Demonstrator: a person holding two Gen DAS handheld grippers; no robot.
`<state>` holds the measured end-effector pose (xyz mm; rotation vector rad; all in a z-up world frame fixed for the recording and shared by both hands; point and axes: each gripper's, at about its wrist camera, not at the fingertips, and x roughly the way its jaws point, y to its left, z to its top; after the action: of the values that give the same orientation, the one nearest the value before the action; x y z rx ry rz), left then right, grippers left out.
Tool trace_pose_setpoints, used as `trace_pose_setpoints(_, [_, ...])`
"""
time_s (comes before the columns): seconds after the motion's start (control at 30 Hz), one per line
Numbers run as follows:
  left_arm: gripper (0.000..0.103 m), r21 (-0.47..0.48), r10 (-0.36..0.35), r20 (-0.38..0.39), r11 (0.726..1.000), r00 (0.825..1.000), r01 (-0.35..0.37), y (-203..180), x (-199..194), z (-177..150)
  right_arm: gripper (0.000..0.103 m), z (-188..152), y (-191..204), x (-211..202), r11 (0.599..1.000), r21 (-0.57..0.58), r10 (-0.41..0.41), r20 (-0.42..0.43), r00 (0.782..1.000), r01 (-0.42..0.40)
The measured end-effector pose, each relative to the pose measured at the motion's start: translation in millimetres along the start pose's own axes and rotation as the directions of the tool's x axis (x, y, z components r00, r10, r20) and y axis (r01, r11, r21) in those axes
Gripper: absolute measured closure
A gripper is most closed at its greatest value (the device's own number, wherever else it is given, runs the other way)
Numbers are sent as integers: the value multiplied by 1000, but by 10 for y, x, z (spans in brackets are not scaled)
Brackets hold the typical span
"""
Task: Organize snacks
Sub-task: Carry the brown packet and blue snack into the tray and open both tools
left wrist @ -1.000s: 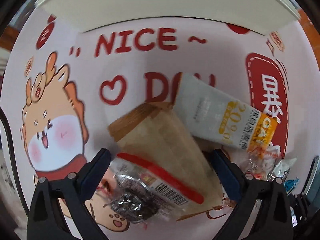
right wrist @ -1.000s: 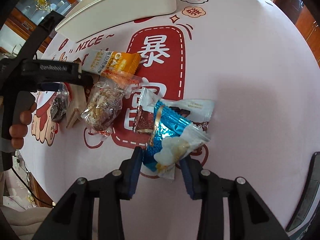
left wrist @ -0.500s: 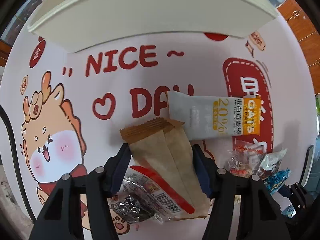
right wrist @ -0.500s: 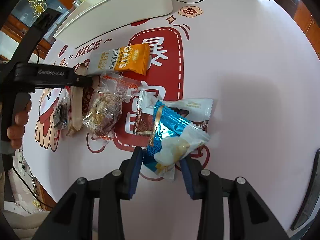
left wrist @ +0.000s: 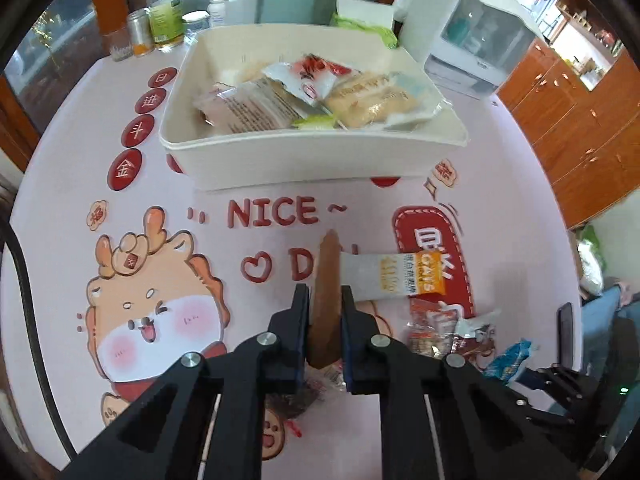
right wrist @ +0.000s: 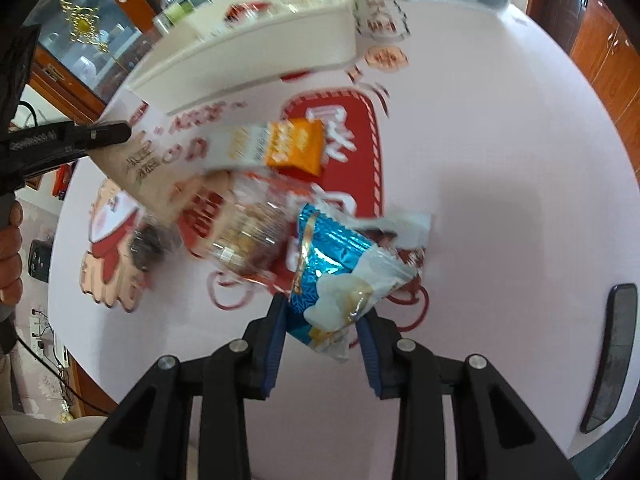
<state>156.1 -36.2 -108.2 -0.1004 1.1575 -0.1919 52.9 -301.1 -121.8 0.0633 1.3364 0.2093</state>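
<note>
A pink printed tablecloth (left wrist: pixel 60 208) covers the table. Toward its far edge a cream tub (left wrist: pixel 312 156) holds several snack packets. The left gripper (left wrist: pixel 325 300) has just clamped a brown paper packet (left wrist: pixel 326 300), lifted edge-on. The right gripper (right wrist: pixel 322 320) pinches a blue-and-white packet (right wrist: pixel 340 276) near the cloth's middle.

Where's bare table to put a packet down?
Free: the pink cloth right of the red panel, up to the dark phone; also around the deer cartoon. Crowded: the snack pile on the panel's left, and the white bin.
</note>
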Motion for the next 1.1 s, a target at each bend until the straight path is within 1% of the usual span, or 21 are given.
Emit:
trace_pose_setpoints(0.07, [93,33,15,24,999,1000,-16,13,-63,-15,69,55,99,-123,1000,-15,-5,35,999,6])
trace_pose_setpoints(0.17, [93,24,-2,-3,1000,1000,3,134,-4,-56,69,147,276,-226,1000,-29,-8,72,997,10])
trace_pose_setpoints(0.27, [93,11,-23,1,1000,1000,23,250,-42,-80,70,203,434,-277,999,-36,4,92,996,-1])
trace_pose_setpoints(0.33, [93,24,-17,31,1000,999,16,294,-151,-50,70,258,543,-332,998,-59,13,102,995,-7])
trace_pose_setpoints(0.43, [93,54,-9,74,999,997,5,315,-366,68,70,394,702,-462,995,-104,7,134,991,7])
trace_pose_setpoints(0.53, [93,101,-3,146,995,989,-12,290,-690,312,70,620,810,-646,992,-123,13,182,983,9])
trace_pose_setpoints(0.6, [93,124,-2,192,992,981,-22,260,-892,482,70,869,898,-842,990,-141,23,235,972,11])
trace_pose_setpoints(0.67, [93,143,-1,245,989,970,-35,223,-1097,668,70,1057,977,-1000,987,-160,23,278,960,23])
trace_pose_setpoints(0.7, [93,151,0,263,988,965,-42,206,-1172,744,70,1211,1038,-1122,984,-174,18,313,949,38])
trace_pose_setpoints(0.77, [93,164,5,300,985,954,-57,175,-1314,920,70,1399,1113,-1268,980,-190,11,356,935,60])
trace_pose_setpoints(0.8, [93,168,6,319,984,948,-63,161,-1382,1009,70,1552,1168,-1369,977,-199,5,385,923,78])
trace_pose_setpoints(0.83, [93,169,8,343,983,939,-71,147,-1458,1116,70,1670,1203,-1431,975,-201,-1,405,914,91])
trace_pose_setpoints(0.93, [93,168,10,388,982,922,-81,129,-1598,1370,69,2001,1293,-1585,974,-196,-11,452,892,111])
trace_pose_setpoints(1.0, [92,161,13,400,983,916,-84,131,-1627,1508,69,2210,1329,-1646,976,-183,-18,474,880,118])
trace_pose_setpoints(1.1, [92,144,31,396,985,918,-95,147,-1565,1700,69,2471,1350,-1676,979,-170,-11,494,870,109])
